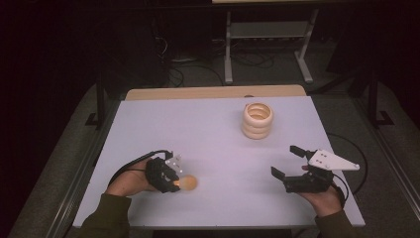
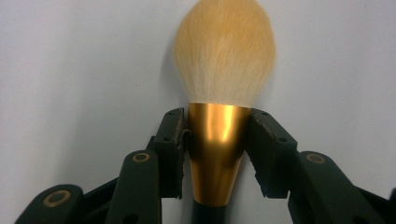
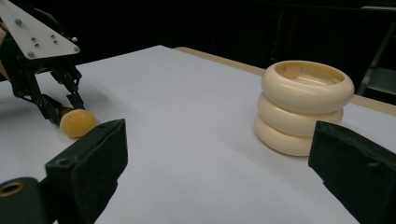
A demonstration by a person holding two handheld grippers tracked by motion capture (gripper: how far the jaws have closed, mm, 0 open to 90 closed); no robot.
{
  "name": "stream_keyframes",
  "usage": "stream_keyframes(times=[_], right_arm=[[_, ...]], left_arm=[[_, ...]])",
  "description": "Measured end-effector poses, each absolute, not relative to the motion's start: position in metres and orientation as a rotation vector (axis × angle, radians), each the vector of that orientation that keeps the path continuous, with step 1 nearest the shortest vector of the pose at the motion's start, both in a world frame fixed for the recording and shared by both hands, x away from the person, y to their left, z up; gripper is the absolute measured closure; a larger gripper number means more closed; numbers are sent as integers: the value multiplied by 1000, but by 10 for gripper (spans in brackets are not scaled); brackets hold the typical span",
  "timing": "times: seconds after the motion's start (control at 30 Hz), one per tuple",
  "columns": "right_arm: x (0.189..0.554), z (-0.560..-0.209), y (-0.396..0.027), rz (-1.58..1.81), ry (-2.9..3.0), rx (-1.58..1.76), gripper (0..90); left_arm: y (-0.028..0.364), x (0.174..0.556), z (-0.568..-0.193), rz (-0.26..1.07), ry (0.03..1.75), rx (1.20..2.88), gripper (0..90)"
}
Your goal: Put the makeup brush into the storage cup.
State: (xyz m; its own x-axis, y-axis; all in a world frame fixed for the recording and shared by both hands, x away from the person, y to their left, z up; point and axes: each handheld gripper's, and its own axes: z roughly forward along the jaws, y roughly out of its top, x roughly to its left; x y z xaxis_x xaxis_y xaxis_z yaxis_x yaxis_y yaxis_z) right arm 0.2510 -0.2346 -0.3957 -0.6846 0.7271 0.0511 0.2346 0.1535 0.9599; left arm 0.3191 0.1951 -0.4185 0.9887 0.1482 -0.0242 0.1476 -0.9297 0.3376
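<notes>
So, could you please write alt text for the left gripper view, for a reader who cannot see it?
A makeup brush is clamped at its gold metal collar between the two black jaws of the left claw, its fluffy cream bristles pointing up the frame. Behind it lies the plain pale table.

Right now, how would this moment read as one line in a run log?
left gripper: shut on makeup brush at gold ferrule | right gripper: open, nothing held | ringed cream holder: upright, far right | table
</notes>
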Motion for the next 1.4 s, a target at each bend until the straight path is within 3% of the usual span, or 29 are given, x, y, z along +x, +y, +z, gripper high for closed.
stream_keyframes(times=[0.8, 1.4], right_arm=[[250, -395, -236, 1554, 2009, 926, 40], [250, -395, -236, 1552, 2008, 924, 41]], left_arm=[[198, 321, -415, -23, 267, 2755, 628], [209, 321, -393, 40, 322, 2557, 629]])
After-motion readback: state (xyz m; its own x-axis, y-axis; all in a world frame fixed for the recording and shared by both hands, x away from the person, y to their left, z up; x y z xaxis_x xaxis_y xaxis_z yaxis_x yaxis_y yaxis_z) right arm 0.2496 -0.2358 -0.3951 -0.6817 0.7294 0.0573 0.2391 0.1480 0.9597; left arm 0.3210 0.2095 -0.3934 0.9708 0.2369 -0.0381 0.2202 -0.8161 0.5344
